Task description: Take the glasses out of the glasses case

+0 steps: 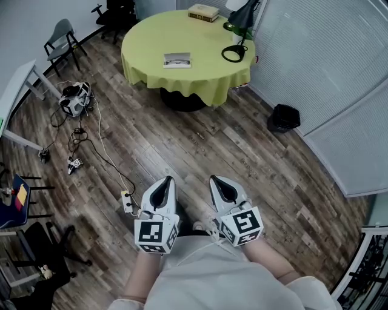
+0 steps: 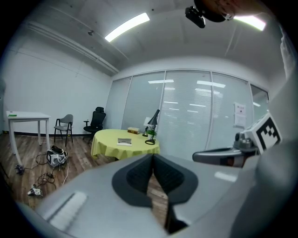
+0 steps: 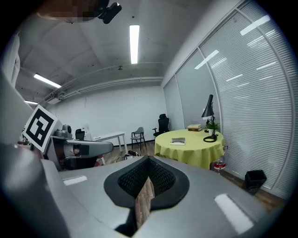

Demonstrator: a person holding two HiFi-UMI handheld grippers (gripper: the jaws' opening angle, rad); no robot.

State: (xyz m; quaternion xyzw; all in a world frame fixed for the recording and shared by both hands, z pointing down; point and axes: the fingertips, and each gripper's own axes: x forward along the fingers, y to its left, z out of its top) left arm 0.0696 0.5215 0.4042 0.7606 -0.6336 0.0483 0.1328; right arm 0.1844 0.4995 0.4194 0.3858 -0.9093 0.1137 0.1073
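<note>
we hold the left gripper (image 1: 166, 181) and right gripper (image 1: 218, 181) close to us, both pinched together on nothing (tips touching); the glasses case (image 1: 177, 60) lies well apart on the yellow table (image 1: 145, 48).

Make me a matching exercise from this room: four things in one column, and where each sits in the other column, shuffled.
Things:
1. books
2. black bin
3. grey chair
4. power strip

Places:
A. on the floor by the window blinds
B. far edge of the round table
C. on the floor beside the left gripper
D. far left, near the white table

Pairs: 1-B, 2-A, 3-D, 4-C
</note>
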